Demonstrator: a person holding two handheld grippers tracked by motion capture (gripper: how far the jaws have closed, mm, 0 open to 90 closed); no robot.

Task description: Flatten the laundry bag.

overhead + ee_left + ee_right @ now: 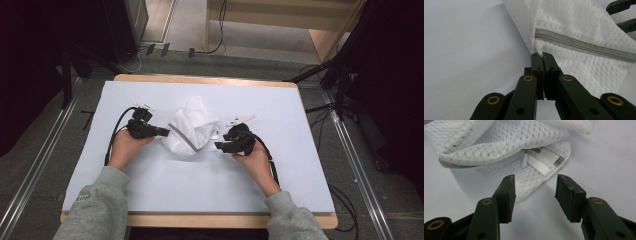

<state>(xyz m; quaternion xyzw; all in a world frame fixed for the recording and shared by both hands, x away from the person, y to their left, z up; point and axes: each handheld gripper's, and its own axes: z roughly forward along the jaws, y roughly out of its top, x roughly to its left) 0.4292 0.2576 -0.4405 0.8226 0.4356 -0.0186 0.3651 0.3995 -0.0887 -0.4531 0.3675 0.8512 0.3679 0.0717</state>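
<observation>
Lying crumpled at the middle of the white-covered table (280,200), the mesh bag (192,131) looks light, soft and floppy. Its zipper (584,46) end suits pinching: the left gripper (542,55) is clenched on fabric there, while the right gripper (535,186) stands released before the small pull tab (524,160).
</observation>
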